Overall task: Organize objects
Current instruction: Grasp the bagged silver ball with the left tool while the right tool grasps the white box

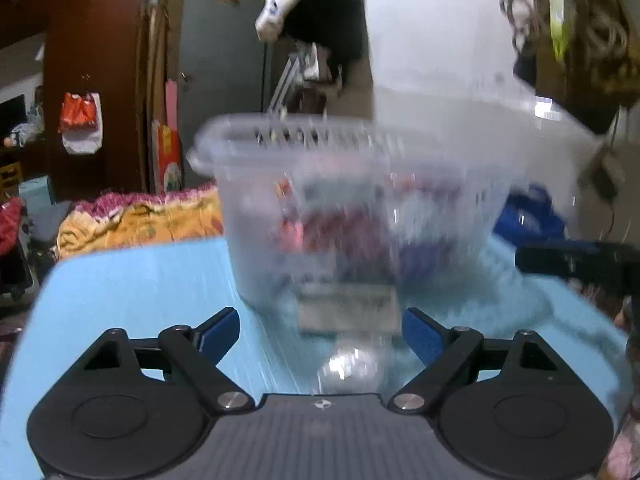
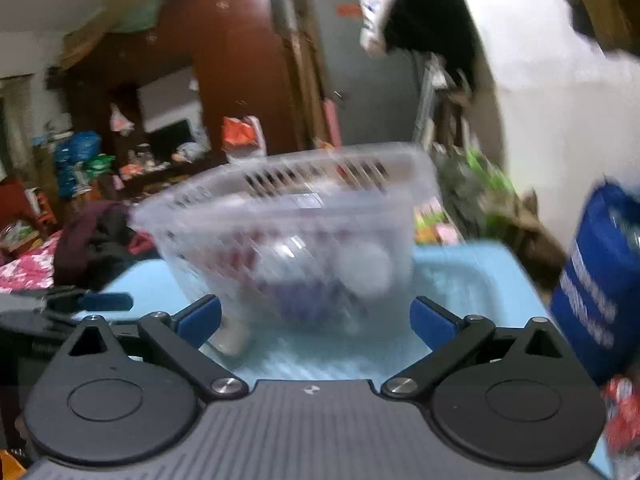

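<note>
Though both views are smeared with motion blur, the light blue table fills the lower part of each, and on it stands the clear plastic basket, slotted along its rim and packed with blurred red, purple and white items that I cannot make out singly. Seen from the right wrist, the basket looks tilted, its left rim lower than its right. To the right of the table in that view is a blue bag with white lettering, just beside the table edge.

The left gripper has its jaws spread wide, blue pads well apart, and the basket sits straight ahead of the gap, near but not between the fingers. A pale label-like rectangle at the basket's base hangs just above the opening. The right gripper is likewise spread wide and holds nothing; the basket's bottom lies just ahead of its fingertips, centred on the gap. The other gripper's blue-tipped finger pokes in at the left edge of the right wrist view
</note>
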### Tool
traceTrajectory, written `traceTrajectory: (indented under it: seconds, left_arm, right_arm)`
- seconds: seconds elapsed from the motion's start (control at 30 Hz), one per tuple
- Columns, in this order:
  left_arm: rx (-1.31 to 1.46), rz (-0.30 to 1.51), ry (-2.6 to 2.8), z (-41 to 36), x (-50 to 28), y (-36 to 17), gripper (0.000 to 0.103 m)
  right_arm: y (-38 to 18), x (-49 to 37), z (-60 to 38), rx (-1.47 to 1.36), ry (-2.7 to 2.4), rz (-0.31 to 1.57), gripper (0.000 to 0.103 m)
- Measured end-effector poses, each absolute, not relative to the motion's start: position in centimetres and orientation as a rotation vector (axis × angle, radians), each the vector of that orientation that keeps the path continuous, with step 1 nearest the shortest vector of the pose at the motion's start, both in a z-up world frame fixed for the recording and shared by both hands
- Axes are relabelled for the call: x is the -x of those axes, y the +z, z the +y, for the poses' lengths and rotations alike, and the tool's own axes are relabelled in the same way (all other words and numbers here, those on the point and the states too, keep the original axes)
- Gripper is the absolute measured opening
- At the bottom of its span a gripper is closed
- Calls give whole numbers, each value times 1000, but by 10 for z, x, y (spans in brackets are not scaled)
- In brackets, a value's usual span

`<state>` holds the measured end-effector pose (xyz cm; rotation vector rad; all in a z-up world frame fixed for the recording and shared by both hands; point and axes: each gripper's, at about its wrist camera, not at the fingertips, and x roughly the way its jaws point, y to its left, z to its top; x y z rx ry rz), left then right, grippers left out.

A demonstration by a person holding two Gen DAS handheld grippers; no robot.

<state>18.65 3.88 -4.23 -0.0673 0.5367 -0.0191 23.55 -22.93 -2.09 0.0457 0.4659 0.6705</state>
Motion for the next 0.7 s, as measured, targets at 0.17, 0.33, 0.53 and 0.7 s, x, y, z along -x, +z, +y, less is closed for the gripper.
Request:
traceTrajectory:
  seconds: [0.17,0.33,0.53,0.7]
  left_arm:
    - [70,614,-29,35,-198,-54,49]
    - [46,553,39,48,-178,-50,43]
    - [179,523,70,98,-164,-51,43]
    - [297,493,60,120,-157,-53,44]
  right_arm:
    - [-34,-250,-232,-126,664,535,103]
    - [-40,-234,-205,-50,724,545,103]
    - [-53,-233,-150,4,767,601,103]
    - [-59,-244,-116,46,782,658,91]
